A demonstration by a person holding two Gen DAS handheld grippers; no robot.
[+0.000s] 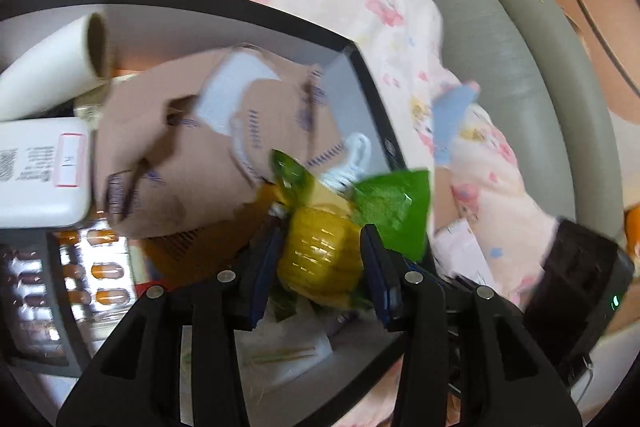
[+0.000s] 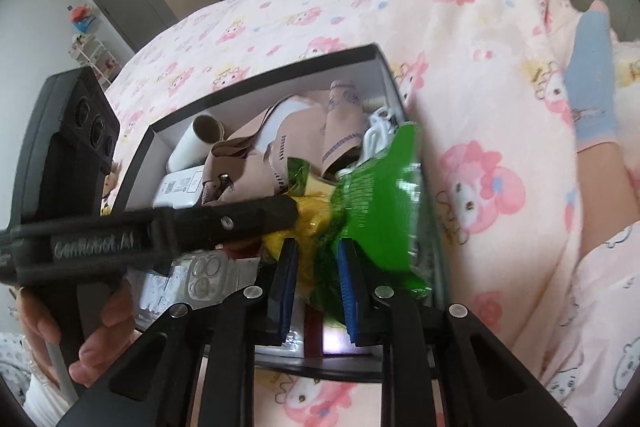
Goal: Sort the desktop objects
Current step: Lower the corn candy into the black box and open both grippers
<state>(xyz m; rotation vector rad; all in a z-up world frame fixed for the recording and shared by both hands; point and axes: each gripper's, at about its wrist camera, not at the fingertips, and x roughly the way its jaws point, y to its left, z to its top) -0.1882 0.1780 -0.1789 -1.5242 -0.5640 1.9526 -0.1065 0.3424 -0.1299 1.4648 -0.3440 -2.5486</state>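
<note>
A green-and-yellow snack packet (image 1: 320, 251) is held above a black box (image 1: 372, 99) full of odds and ends. Its yellow middle is clamped between the pads of the left gripper (image 1: 320, 259), whose jaws are partly closed on it. The packet's green end (image 2: 376, 211) is pinched by the right gripper (image 2: 318, 287), its jaws nearly together. Crumpled brown paper (image 1: 192, 155), a white tube (image 1: 52, 75) and blister packs (image 1: 100, 267) lie in the box, which rests on a pink patterned bedspread (image 2: 400, 7).
</note>
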